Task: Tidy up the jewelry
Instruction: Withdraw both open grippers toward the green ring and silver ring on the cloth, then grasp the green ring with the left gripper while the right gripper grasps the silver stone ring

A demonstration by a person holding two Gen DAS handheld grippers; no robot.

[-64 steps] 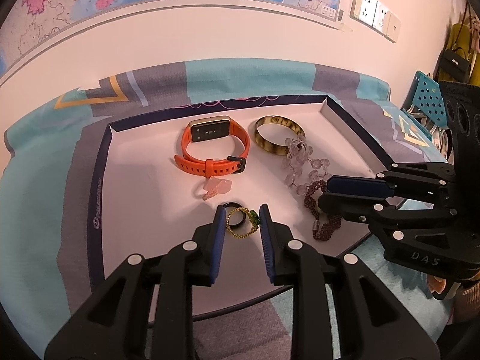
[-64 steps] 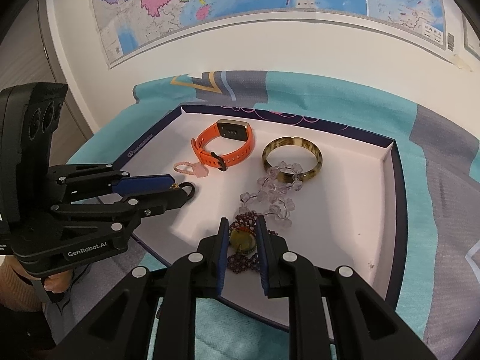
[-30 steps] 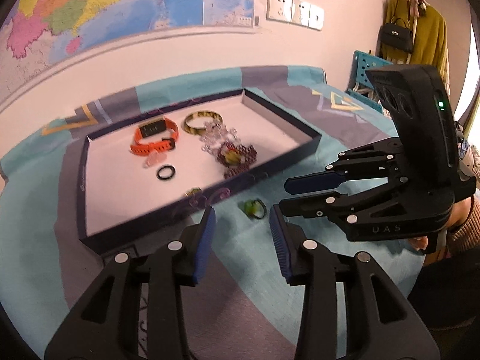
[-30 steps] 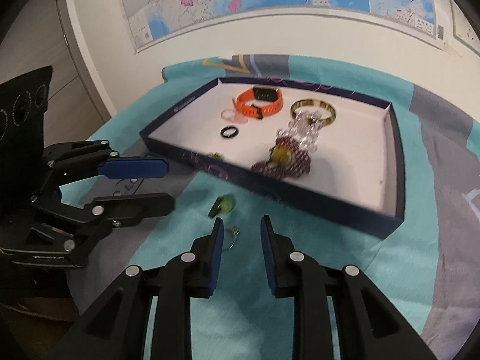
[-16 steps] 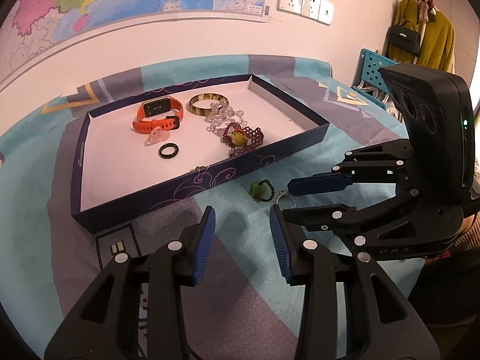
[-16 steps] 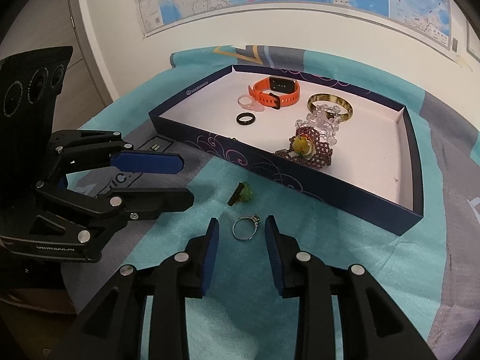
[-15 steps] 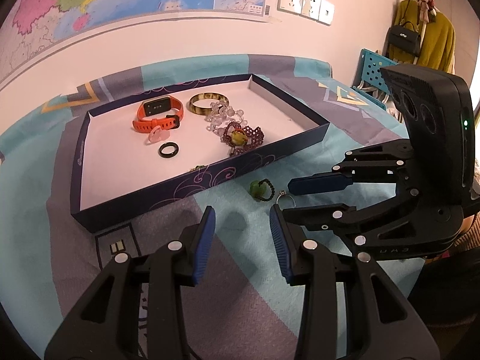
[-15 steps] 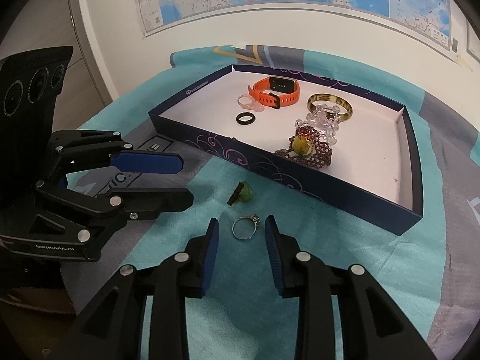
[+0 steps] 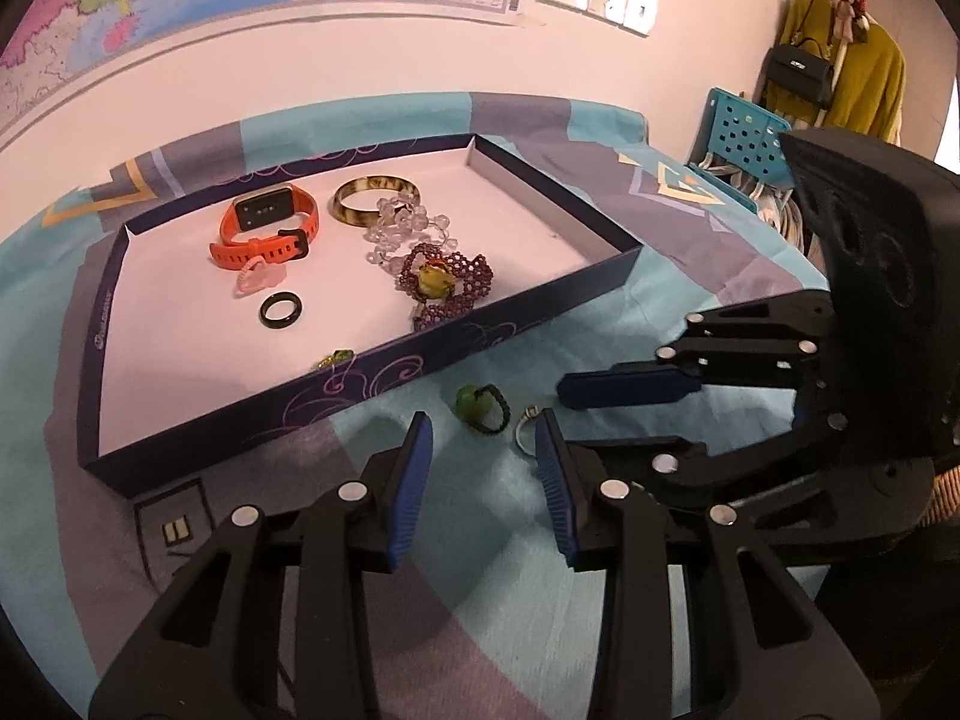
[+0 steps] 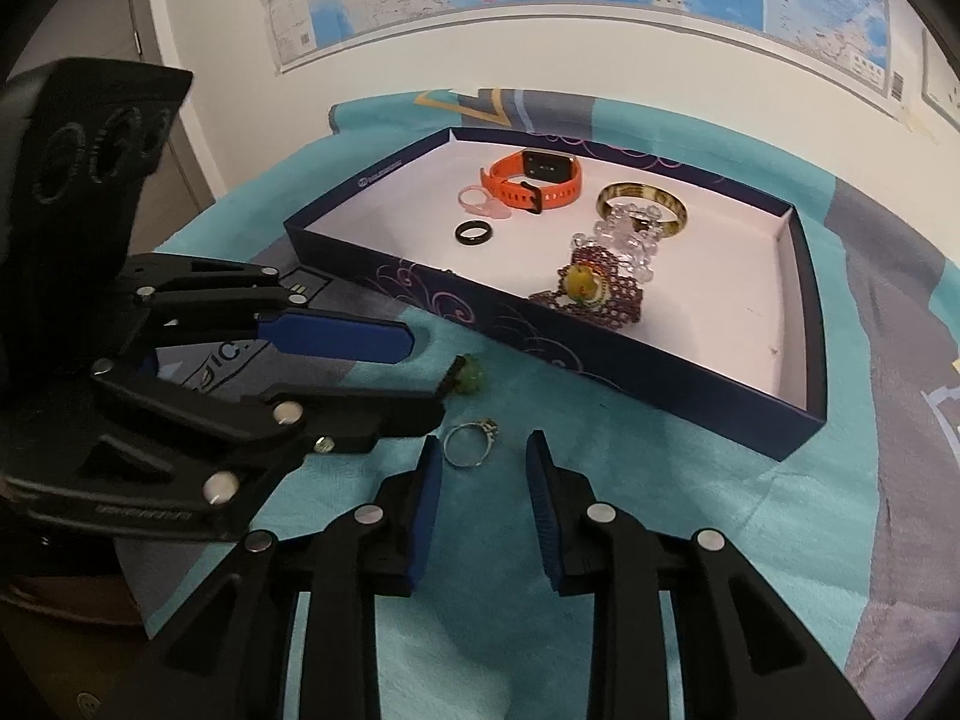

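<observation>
Two rings: green-stone ring [image 9: 480, 408] and silver ring [image 10: 471, 444] on cloth, outside tray [image 9: 540, 306]
Left gripper [image 9: 483, 456]: spread, closing, empty
Right gripper [image 10: 483, 471]: spread, empty; silver ring seemingly just ahead

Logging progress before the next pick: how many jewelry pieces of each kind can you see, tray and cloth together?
Rings: 4 (pink ring, black ring, green-stone ring, silver ring)
Bracelets: 3 (bangle, clear beads, purple beads)
Orange watch: 1
Gold-green piece half hidden by tray wall, kind unclear: 1
Total: 9
</observation>
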